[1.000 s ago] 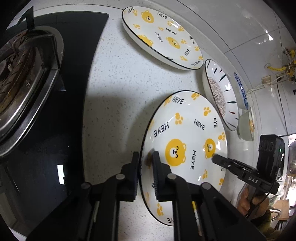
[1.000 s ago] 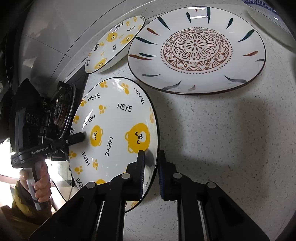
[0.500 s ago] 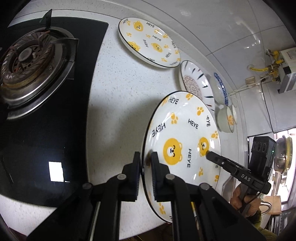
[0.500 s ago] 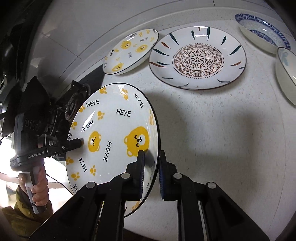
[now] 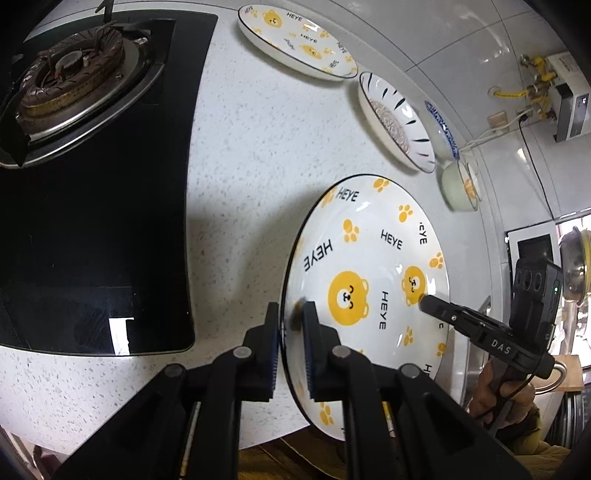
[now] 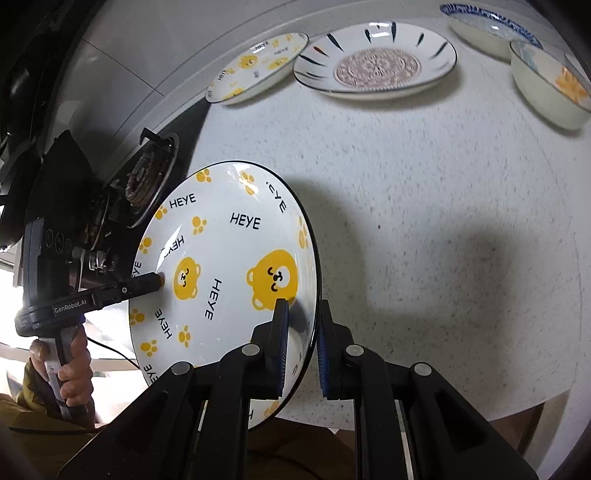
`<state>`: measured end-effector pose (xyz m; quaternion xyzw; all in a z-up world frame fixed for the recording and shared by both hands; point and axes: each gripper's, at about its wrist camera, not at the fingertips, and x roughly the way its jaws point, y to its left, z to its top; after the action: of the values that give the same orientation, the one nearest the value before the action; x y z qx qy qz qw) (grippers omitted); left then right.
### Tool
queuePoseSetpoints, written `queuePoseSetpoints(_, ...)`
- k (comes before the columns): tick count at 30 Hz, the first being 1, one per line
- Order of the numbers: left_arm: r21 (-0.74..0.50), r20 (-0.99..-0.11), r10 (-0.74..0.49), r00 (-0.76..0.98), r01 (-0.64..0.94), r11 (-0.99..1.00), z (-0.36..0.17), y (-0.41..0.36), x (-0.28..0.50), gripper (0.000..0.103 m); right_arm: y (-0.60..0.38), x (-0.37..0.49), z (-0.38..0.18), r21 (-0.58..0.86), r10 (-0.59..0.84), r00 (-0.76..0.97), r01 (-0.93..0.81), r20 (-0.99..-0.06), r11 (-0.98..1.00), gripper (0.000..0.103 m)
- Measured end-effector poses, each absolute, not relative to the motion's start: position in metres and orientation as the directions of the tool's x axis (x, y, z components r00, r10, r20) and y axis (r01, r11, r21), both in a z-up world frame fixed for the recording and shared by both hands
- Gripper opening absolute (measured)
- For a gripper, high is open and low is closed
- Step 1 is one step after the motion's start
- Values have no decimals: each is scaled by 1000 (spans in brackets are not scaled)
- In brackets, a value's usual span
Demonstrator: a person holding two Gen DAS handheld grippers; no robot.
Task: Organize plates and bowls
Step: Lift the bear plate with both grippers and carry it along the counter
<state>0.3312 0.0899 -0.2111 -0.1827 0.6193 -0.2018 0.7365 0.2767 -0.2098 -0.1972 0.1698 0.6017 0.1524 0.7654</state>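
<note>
The left claw and right claw are clamped on opposite rims of a bear plate held above the worktop, while four dishes at twelve o'clock remain unstacked.

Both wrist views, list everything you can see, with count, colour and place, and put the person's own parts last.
Held bear plate: one, white with yellow bears, gripped at opposite rims above the counter's front edge.
Second bear plate: one, same pattern, on the counter by the back wall.
Mandala plate: one, white with dark strokes, beside it.
Blue-rimmed bowl: one, white, further along.
Pale bowl: one, yellow print inside, past it.
Counter: white speckled.
Gas hob: black, beside the counter.
Left gripper: black, shut on the plate.
Right gripper: black, shut on the plate.
</note>
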Motion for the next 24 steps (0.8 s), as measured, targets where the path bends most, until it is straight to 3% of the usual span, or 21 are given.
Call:
queuePoseSetpoints(11, -506, -850, -513, 114, 86, 858, -240, 86, 336, 12, -204, 275, -213, 413, 405, 222, -15, -887, 911, 13)
queuePoseSetpoints(24, -482, -855, -499, 143, 139, 865, -237, 86, 338, 12, -195, 278, -216, 387, 382, 229, -23, -895, 922, 14)
